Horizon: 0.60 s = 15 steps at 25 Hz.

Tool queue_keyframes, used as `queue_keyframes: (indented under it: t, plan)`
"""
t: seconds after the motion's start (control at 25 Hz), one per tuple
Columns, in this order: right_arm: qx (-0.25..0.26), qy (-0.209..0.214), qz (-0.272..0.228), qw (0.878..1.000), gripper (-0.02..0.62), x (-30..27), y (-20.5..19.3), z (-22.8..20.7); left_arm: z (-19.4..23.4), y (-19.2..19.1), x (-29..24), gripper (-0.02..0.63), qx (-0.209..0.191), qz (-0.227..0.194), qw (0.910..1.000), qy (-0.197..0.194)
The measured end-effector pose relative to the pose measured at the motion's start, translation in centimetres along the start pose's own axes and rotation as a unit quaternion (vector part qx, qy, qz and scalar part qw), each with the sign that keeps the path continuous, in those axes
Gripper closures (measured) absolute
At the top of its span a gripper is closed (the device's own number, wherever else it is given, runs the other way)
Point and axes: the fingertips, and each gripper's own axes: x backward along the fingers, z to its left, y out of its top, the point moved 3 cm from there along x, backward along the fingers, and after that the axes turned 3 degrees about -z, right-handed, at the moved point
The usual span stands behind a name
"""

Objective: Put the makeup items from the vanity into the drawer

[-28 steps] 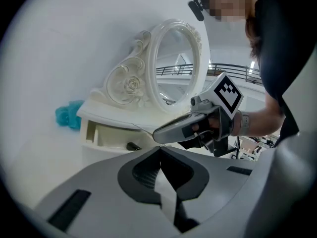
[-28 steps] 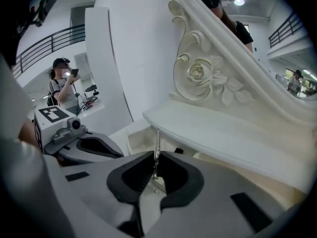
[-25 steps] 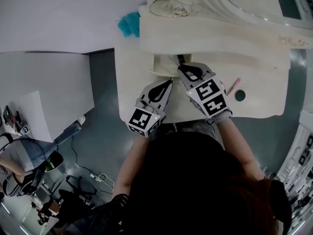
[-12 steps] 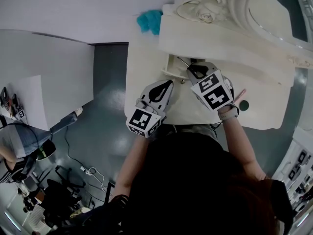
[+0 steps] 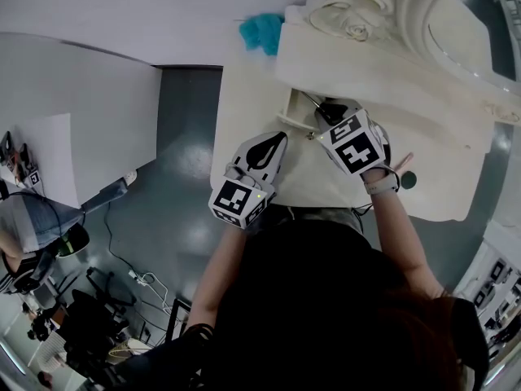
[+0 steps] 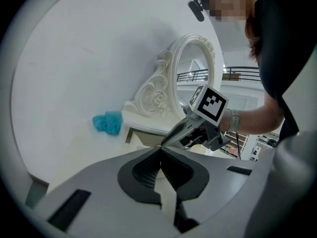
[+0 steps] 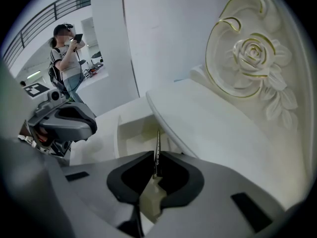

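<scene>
My right gripper (image 5: pixel 320 112) is shut on a thin dark makeup stick (image 7: pixel 158 139) that pokes up from between its pads. It hangs over the open drawer (image 7: pixel 133 128) under the white vanity top (image 7: pixel 208 128); the head view also shows that drawer (image 5: pixel 295 107). The stick (image 5: pixel 310 102) points into the opening. In the left gripper view the right gripper (image 6: pixel 171 138) reaches toward the drawer. Lower left of it, over the vanity's front part, my left gripper (image 5: pixel 282 138) is shut and holds nothing. A pink stick (image 5: pixel 402 163) and a dark round item (image 5: pixel 409 179) lie on the vanity to the right.
A teal clump (image 5: pixel 262 31) sits at the vanity's back left corner. The carved mirror frame (image 7: pixel 252 58) rises behind the top. A person (image 7: pixel 67 58) stands far off on the grey floor (image 5: pixel 183 161), left of the vanity.
My right gripper has moved up and slightly left, closer to the drawer opening, with the stick in it. The left gripper has stayed about where it was.
</scene>
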Motion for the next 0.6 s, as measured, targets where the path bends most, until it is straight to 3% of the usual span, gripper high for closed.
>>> queue_keyframes:
  t: [0.24,0.6]
  plan:
    - [-0.028,0.008,-0.018,0.999,0.543,0.0,0.0,0.0,0.0,-0.2,0.3,0.592,0.001,0.0,1.0,0.003]
    - [-0.029,-0.001,-0.05,0.998,0.543,1.0,0.0,0.1,-0.5,-0.2,0.3,0.592,-0.001,0.001,1.0,-0.006]
